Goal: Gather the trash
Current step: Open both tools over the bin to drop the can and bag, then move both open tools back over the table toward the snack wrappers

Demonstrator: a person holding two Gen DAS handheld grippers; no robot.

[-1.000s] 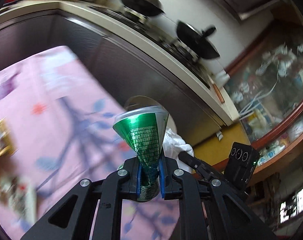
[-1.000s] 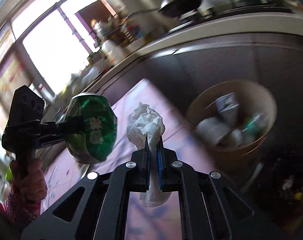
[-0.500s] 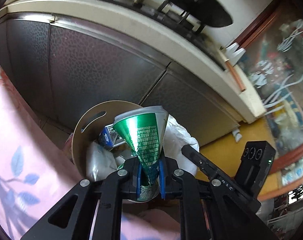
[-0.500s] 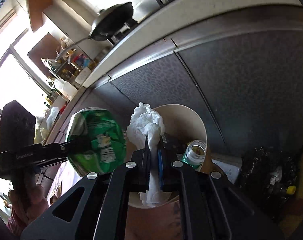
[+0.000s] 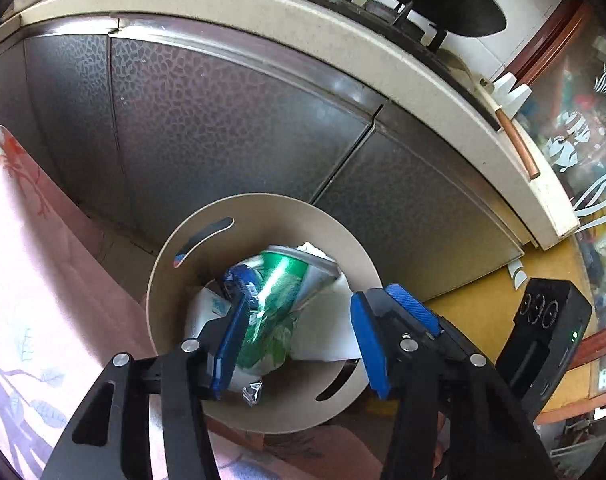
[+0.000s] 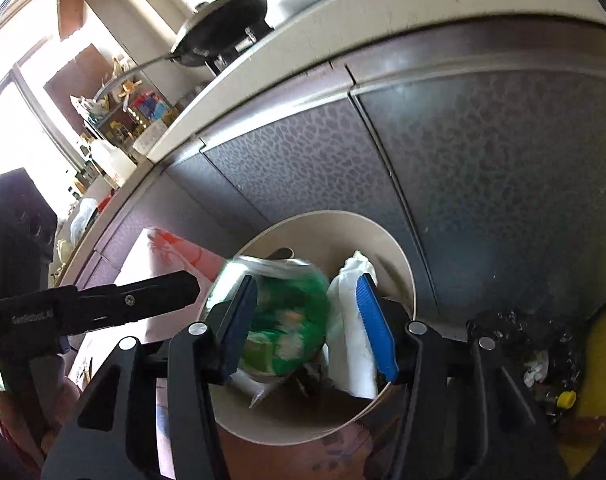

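Observation:
A beige round bin stands on the floor against dark cabinet doors, also in the right wrist view. The crushed green can is blurred, falling into the bin, and shows in the right wrist view too. The white tissue drops beside it, seen in the left wrist view as well. My left gripper is open and empty above the bin. My right gripper is open and empty above the bin.
A pink flowered tablecloth hangs at the left of the bin. Dark cabinet doors under a cream counter stand behind it. A black trash bag lies on the floor at the right. Pans sit on the stove.
Both grippers moved from over the table to above the bin and opened. The green can and the white tissue left the fingers and are dropping into the bin.

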